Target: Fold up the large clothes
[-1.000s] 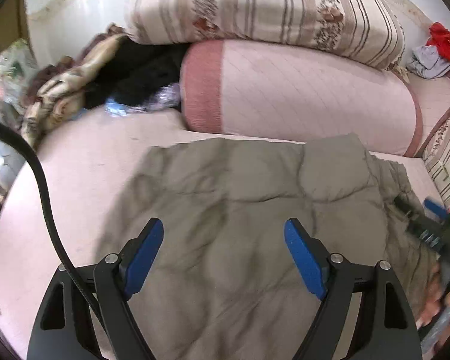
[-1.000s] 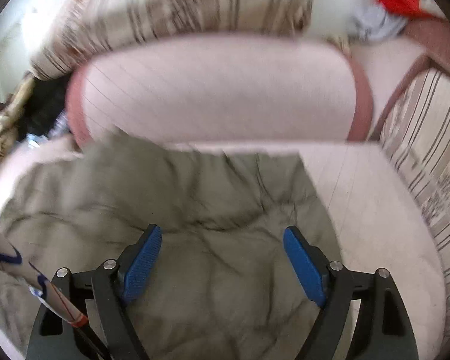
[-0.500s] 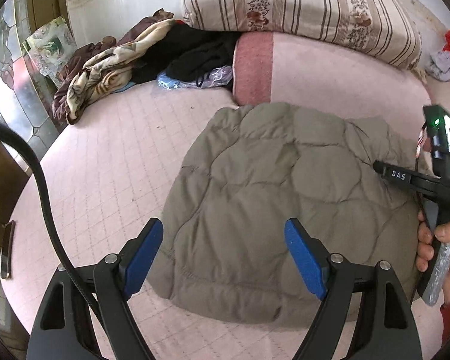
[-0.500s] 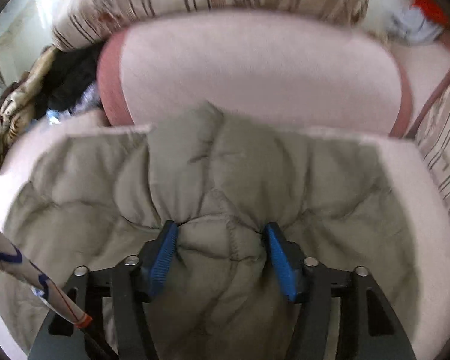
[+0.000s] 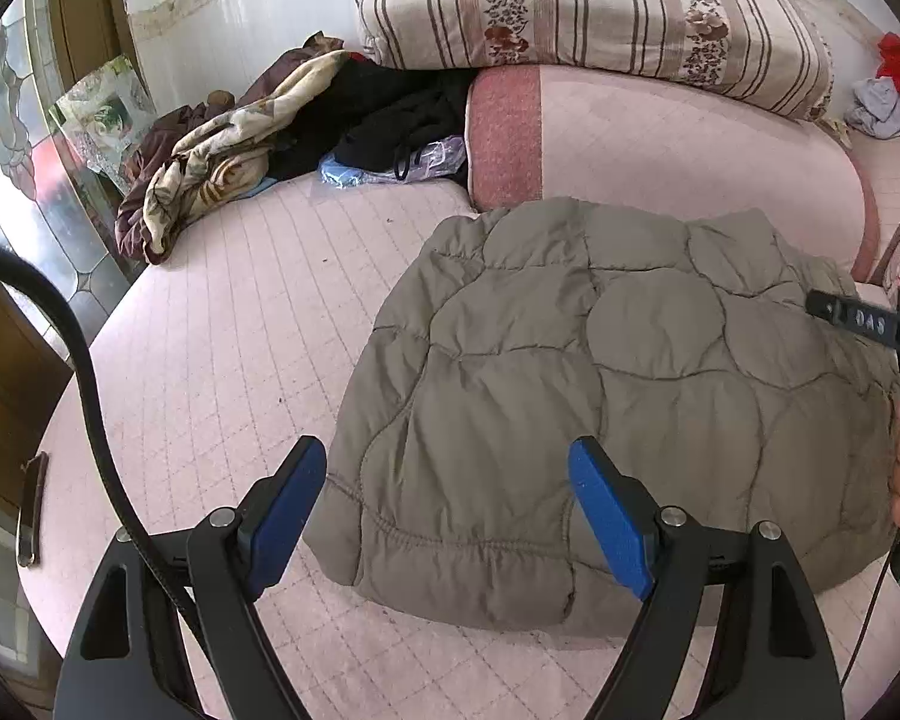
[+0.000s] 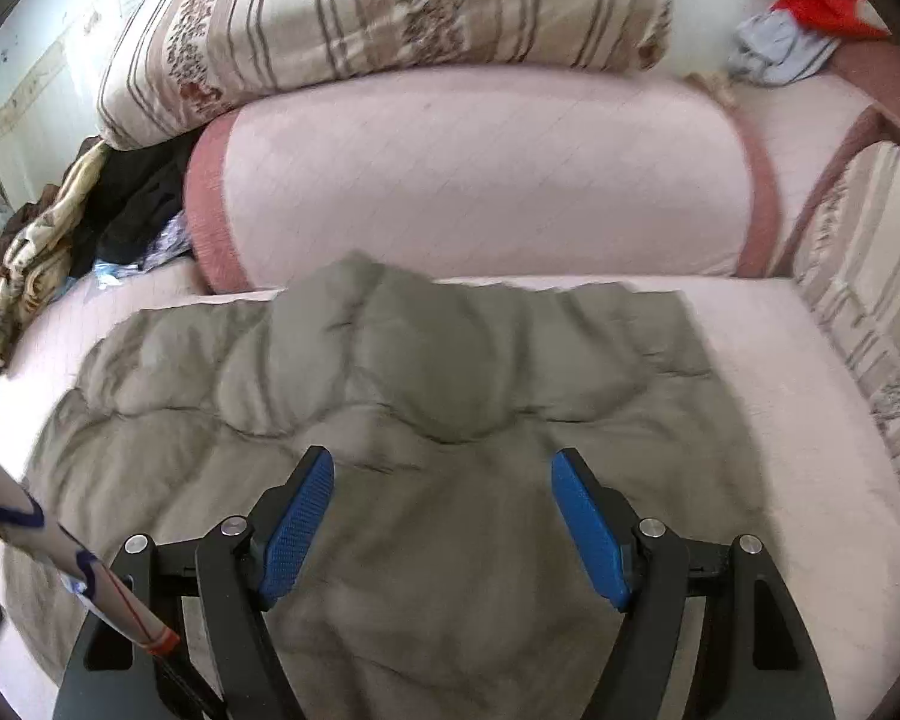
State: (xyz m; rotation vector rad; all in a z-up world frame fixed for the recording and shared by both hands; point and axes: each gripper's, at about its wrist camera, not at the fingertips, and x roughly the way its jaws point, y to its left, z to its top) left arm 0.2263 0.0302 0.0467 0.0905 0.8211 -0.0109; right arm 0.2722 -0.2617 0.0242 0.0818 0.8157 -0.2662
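Note:
A grey-green quilted jacket (image 5: 600, 372) lies folded into a compact block on the pink quilted bed; it also fills the lower middle of the right wrist view (image 6: 426, 420). My left gripper (image 5: 450, 516) is open and empty, held above the jacket's near left hem. My right gripper (image 6: 441, 519) is open and empty, just above the jacket's middle, with a raised fold of fabric beyond its fingertips. The right tool's body (image 5: 870, 324) and the hand holding it show at the right edge of the left wrist view.
A pink bolster (image 5: 660, 138) with a striped floral cushion (image 5: 594, 6) on top lies right behind the jacket. A heap of clothes (image 5: 258, 150) sits at the far left. Red and grey garments (image 6: 804, 30) lie at the far right. The bed edge (image 5: 72, 420) curves on the left.
My right gripper pinched a fold of the jacket half a second ago and has opened and let it go. My left gripper has drawn back from the jacket and stayed open.

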